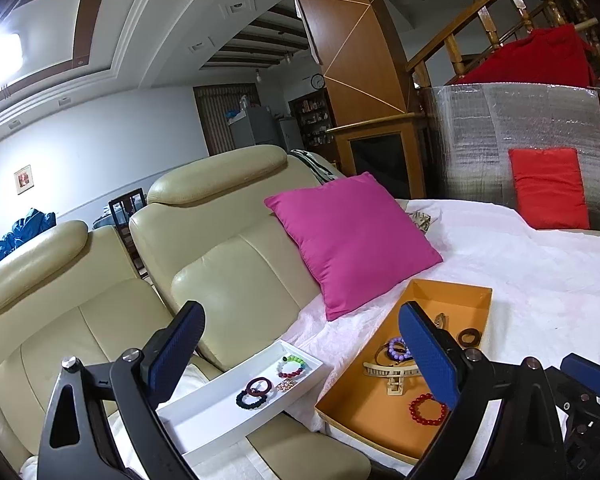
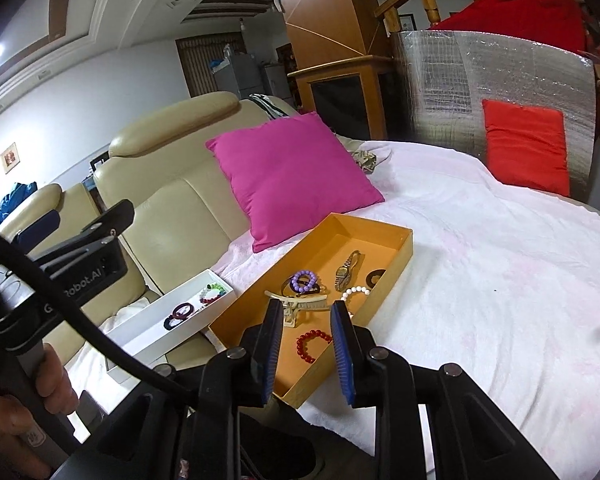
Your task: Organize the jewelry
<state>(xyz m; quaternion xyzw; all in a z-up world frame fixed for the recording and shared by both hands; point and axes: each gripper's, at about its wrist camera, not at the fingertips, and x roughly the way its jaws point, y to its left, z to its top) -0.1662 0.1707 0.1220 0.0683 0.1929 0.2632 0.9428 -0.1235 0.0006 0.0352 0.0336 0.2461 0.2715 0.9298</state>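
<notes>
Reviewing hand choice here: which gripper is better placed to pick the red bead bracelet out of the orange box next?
Right, probably. The right gripper hangs open just above the red bead bracelet in the orange box, framing it. The left gripper, also open, points more toward the white tray.

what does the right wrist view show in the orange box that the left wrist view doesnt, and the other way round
Only the right wrist view shows the white bead bracelet and the whole wristwatch; in the left wrist view a gripper finger covers that part of the orange box.

Only the left wrist view shows the small gold piece in the white tray at all clearly; in the right wrist view I cannot make it out.

Both show the red bead bracelet, purple bead bracelet, cream hair claw, dark ring and pink cushion.
</notes>
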